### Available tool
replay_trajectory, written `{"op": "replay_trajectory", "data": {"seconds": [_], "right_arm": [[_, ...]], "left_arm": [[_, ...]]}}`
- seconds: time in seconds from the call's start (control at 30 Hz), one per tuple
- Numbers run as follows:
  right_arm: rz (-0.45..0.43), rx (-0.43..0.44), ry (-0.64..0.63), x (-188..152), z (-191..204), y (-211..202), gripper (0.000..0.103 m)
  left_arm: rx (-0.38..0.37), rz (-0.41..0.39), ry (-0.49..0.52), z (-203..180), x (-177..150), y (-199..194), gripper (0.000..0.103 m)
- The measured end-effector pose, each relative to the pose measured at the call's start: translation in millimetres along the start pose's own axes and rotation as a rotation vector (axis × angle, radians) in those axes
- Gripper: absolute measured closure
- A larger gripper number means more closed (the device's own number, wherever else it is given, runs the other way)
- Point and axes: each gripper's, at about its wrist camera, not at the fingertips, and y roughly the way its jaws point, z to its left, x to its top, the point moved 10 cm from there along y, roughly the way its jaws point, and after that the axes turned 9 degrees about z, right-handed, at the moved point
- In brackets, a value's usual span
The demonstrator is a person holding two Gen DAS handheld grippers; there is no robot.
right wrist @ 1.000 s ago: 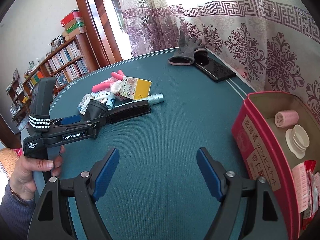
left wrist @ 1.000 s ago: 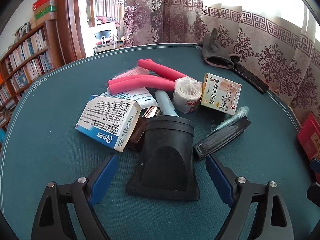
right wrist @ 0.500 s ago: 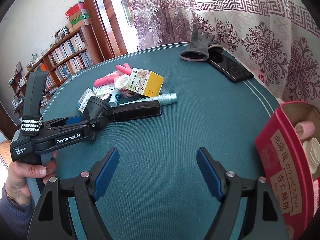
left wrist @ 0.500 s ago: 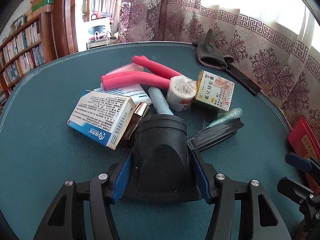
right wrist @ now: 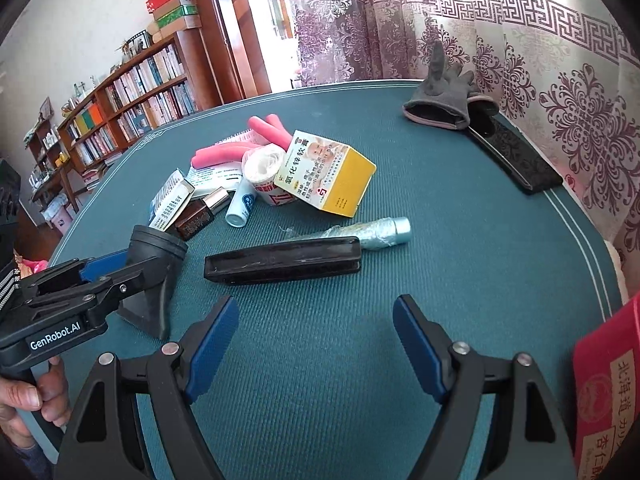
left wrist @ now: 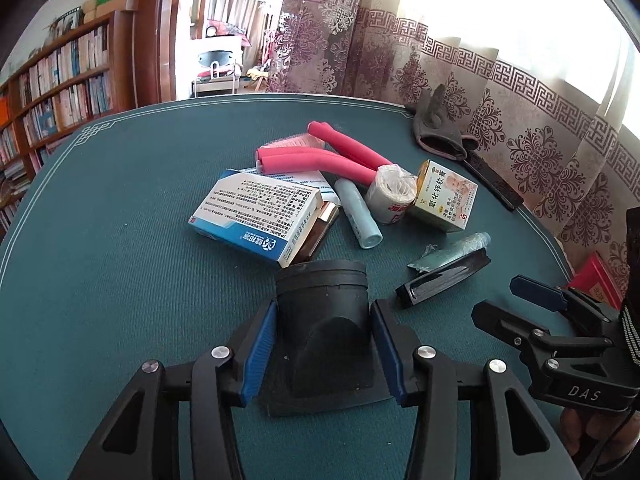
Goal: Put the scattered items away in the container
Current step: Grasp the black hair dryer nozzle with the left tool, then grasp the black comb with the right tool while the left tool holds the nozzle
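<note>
Left claw [left wrist: 324,354] angles down over the teal tabletop [left wrist: 120,280], and its blue pads are closing in on the black nozzle [left wrist: 326,320], the flared black piece that sits flat between them with its round collar pointing away toward the pile; the pads look to be right against its sides, though a firm squeeze is hard to confirm. From the right wrist view a hand [right wrist: 28,396] shows at the lower left, wrapped around that tool's handle. Right claw [right wrist: 316,344] tilts downward too, its fingers spread wide with nothing between them, hovering over bare cloth just short of the long black case [right wrist: 282,260]. Beyond lies the scatter: a blue-and-white box [left wrist: 256,216], pink foam rollers [left wrist: 320,158], a white tape roll [left wrist: 390,196], a yellow ointment box [right wrist: 328,176], a pale blue tube [left wrist: 358,216] and a crinkled green tube [right wrist: 376,232]. A grey glove [right wrist: 440,100] and a dark phone [right wrist: 516,160] rest near the curtain. The red container [right wrist: 608,392] sits at the right edge, close beside the right claw
</note>
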Motion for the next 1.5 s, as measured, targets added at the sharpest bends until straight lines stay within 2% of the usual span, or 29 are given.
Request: {"op": "replay_trajectory", "data": {"seconds": [0.37, 0.5, 0.7, 0.97, 1.2, 1.33, 1.5], "right_arm": [[0.003, 0.013, 0.027, 10, 7, 12, 0.021], [0.009, 0.001, 0.012, 10, 9, 17, 0.021], [0.008, -0.005, -0.034, 14, 17, 21, 0.017], [0.054, -0.07, -0.126, 16, 30, 38, 0.016], [0.068, -0.092, -0.125, 30, 28, 48, 0.009], [0.061, -0.019, -0.062, 27, 23, 38, 0.008], [0.074, 0.126, 0.142, 27, 7, 32, 0.008]], "left_arm": [[-0.006, 0.02, 0.009, -7, -6, 16, 0.051], [-0.022, 0.018, -0.017, -2, -7, 13, 0.051], [0.004, -0.026, -0.046, 12, -1, -1, 0.054], [0.004, -0.022, -0.043, 12, -3, 0, 0.054], [-0.007, -0.017, -0.054, 14, -4, 1, 0.054], [-0.013, -0.012, -0.062, 16, -5, 4, 0.054], [-0.013, -0.012, -0.063, 16, -6, 4, 0.054]]}}
